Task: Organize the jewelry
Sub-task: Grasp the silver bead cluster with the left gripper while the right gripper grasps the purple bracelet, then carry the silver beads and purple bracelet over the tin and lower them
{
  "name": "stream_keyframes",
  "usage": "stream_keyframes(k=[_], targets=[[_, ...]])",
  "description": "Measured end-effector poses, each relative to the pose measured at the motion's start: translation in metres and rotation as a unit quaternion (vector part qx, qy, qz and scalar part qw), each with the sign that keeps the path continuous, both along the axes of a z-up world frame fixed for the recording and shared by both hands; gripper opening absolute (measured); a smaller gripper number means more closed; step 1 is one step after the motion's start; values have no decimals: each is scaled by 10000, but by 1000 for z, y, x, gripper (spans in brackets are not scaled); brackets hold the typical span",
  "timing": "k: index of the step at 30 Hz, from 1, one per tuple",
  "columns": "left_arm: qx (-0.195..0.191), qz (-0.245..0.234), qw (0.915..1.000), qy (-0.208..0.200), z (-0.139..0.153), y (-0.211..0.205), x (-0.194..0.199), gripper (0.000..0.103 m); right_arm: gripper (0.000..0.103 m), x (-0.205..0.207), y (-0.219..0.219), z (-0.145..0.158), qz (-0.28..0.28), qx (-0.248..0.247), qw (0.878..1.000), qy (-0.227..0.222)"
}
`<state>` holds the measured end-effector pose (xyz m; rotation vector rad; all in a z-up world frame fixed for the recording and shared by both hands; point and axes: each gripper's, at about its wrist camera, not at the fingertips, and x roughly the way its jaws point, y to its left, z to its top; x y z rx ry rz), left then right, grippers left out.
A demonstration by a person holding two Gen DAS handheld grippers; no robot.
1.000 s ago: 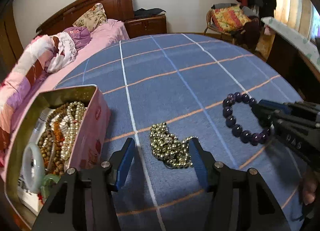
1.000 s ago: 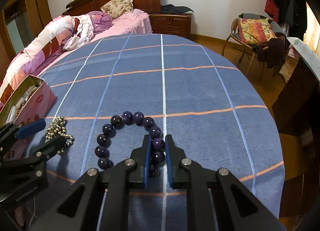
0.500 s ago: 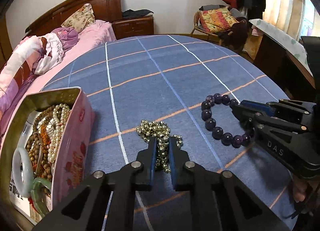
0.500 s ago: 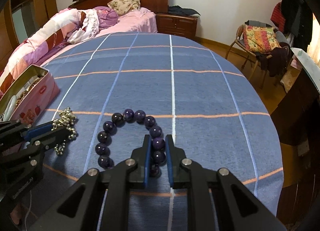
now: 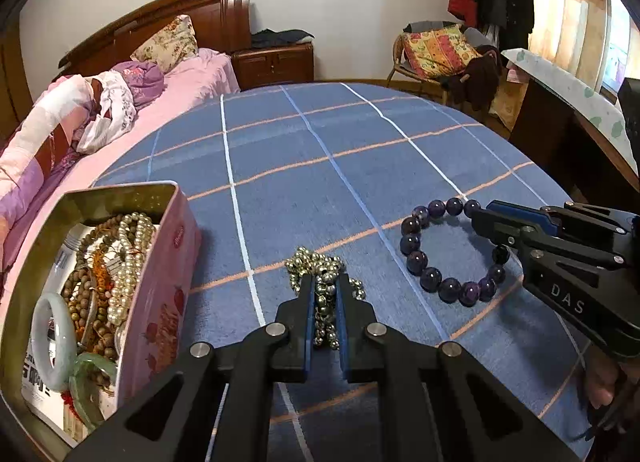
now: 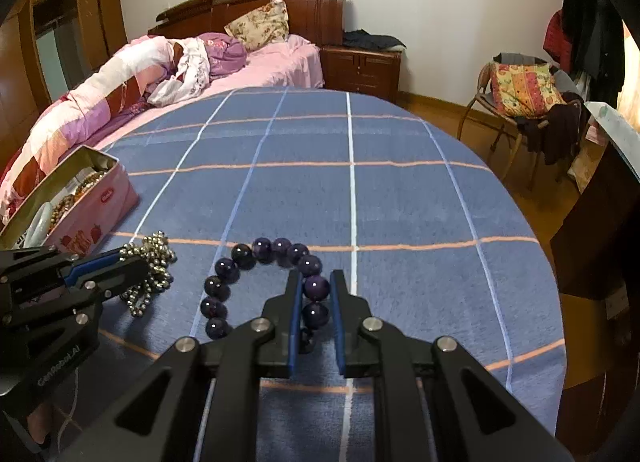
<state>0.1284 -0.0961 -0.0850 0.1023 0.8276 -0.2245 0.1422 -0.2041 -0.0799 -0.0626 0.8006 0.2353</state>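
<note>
metal bead chain (image 5: 325,294) pinched by left gripper (image 5: 324,282); purple bracelet (image 6: 256,282) pinched by right gripper (image 6: 315,276)

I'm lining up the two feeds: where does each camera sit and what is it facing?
Left wrist: rides the left gripper, looking across the blue cloth toward the headboard; its jaws pinch the chain, tin on the left, right gripper entering from the right.
Right wrist: rides the right gripper, same heading; its jaws clamp the bead bracelet, left gripper entering from the left.
Shared: chain, bracelet, tin, cloth.
</note>
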Motion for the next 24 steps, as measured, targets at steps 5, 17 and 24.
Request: stream_keyframes(k=[5, 17, 24], targets=[[-76, 112, 9998, -154, 5, 7, -3, 9, 16, -5, 1, 6, 53, 83, 9997, -240], [-165, 168, 9980, -585, 30, 17, -28, 9, 16, -21, 14, 24, 281, 341, 9970, -640], [-262, 280, 9963, -766, 54, 32, -38, 9, 16, -31, 28, 51, 471, 412, 9940, -902]])
